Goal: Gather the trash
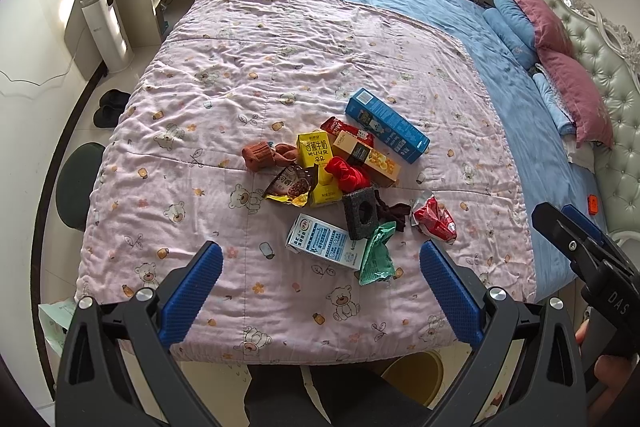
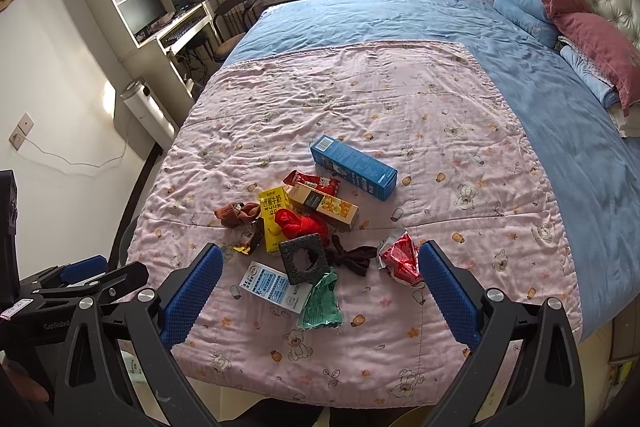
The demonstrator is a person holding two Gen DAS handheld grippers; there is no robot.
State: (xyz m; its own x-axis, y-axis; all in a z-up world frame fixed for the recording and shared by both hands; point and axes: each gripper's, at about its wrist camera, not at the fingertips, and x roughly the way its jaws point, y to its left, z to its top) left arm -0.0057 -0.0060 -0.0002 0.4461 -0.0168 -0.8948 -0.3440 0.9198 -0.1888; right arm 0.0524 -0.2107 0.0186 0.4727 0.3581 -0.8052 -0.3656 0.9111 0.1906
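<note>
Left hand-held gripper (image 1: 321,269) spread wide, empty, above pink quilt (image 1: 280,67), right hand-held gripper (image 2: 320,269) likewise, touching nothing

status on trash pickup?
Left tool open, empty. Right tool open, empty. Trash pile untouched on pink quilt. Socks mixed in; approach clear.

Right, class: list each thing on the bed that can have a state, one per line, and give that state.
Left tool: open, holding nothing.
Right tool: open, holding nothing.
Blue box: lying flat.
Yellow milk carton: lying on its side.
White carton: lying flat.
Green wrapper: crumpled.
Red wrapper: crumpled.
Black foam block: hole facing up.
</note>
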